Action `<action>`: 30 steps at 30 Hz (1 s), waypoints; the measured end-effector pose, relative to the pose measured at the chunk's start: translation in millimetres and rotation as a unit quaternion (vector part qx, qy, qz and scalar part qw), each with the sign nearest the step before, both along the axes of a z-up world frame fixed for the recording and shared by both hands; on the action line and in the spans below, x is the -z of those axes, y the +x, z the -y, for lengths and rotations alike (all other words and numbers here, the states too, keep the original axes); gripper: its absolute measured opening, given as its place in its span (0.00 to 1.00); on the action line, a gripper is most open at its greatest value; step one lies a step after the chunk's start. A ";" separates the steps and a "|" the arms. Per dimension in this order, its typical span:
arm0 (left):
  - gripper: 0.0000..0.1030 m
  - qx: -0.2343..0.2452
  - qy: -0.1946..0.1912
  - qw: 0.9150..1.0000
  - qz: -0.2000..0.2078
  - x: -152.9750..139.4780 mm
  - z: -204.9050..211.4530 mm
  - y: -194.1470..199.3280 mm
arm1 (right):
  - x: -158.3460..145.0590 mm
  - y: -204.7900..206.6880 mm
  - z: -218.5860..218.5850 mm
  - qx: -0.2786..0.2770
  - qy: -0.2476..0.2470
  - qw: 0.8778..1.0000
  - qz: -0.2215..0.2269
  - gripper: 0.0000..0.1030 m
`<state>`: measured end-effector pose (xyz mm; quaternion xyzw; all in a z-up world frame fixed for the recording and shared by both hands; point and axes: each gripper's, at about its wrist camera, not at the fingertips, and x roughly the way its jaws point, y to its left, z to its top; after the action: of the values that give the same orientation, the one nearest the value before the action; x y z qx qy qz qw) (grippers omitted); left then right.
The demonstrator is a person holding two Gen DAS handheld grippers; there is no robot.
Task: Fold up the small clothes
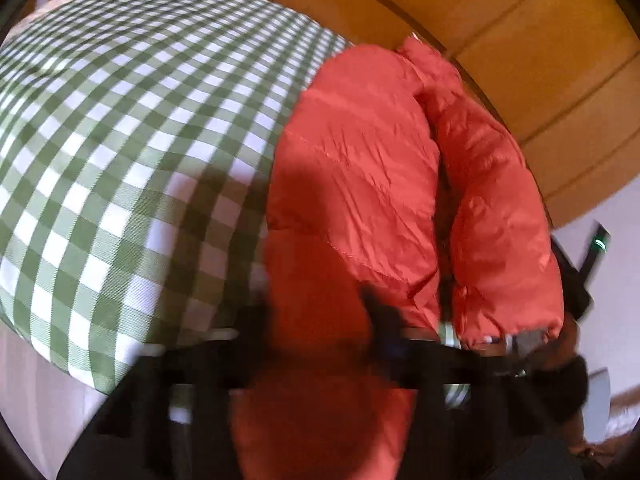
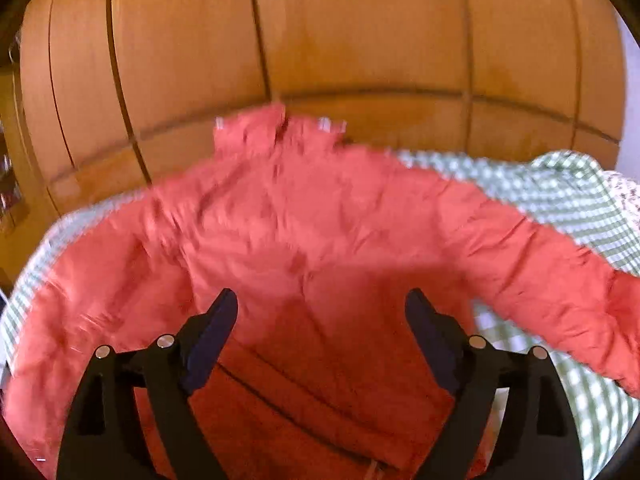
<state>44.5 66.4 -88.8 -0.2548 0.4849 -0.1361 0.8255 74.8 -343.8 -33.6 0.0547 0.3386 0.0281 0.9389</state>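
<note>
A small red padded jacket (image 2: 320,232) lies spread on a green-and-white checked cloth (image 2: 560,200), collar away from me and both sleeves out to the sides. My right gripper (image 2: 322,300) is open, its fingers (image 2: 212,336) hovering over the jacket's lower body without gripping it. In the left wrist view the jacket (image 1: 360,160) lies at the right of the checked cloth (image 1: 120,140). My left gripper (image 1: 320,312) is blurred; red fabric fills the space between its fingers (image 1: 384,320), so I cannot tell whether it grips.
A wooden wardrobe (image 2: 320,40) with panelled doors stands right behind the cloth's far edge. A flowered fabric (image 2: 628,196) lies at the far right. The other gripper's black body (image 1: 576,276) shows beside the jacket's sleeve cuff.
</note>
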 end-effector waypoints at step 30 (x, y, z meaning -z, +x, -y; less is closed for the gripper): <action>0.17 -0.190 0.385 0.903 -0.004 -58.2 -217.1 204.6 | 28.8 16.6 33.4 -0.016 0.014 0.999 -0.042 0.98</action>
<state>249.1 283.5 -30.6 -0.0044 0.4449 0.2215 0.8677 91.4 -377.2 -62.3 0.0635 0.3781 0.0454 0.9225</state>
